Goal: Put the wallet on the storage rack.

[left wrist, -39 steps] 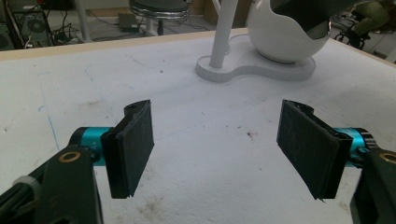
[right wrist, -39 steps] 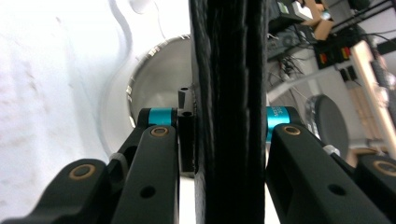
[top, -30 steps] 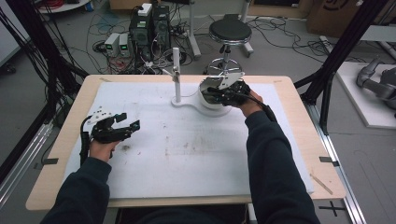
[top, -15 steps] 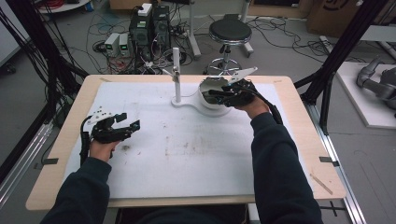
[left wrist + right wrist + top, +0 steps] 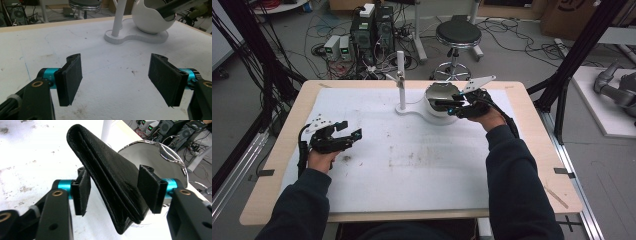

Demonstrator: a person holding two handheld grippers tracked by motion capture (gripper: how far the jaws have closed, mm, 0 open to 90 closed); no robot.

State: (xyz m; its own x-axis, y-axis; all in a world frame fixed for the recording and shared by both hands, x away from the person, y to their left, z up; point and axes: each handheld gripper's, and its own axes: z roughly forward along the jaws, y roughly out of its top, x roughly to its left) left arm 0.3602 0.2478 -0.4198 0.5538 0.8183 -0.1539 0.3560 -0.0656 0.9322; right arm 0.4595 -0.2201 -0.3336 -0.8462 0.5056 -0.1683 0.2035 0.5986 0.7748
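- one left tongs (image 5: 346, 135) near left above the tabletop (image 5: 412, 165), jaws spread, nothing between them.
- one right tongs (image 5: 451, 105) far right, pinching one folded black wallet (image 5: 110, 182) over one white bowl (image 5: 437, 97).
- one white post (image 5: 400, 80) beside the bowl.

A: What's behind the table (image 5: 532, 150) on my feed?
B: I see grey floor (image 5: 522, 55), a black stool (image 5: 458, 34), PC towers (image 5: 373, 25), tangled cables (image 5: 277, 60), black frame posts (image 5: 579, 50).
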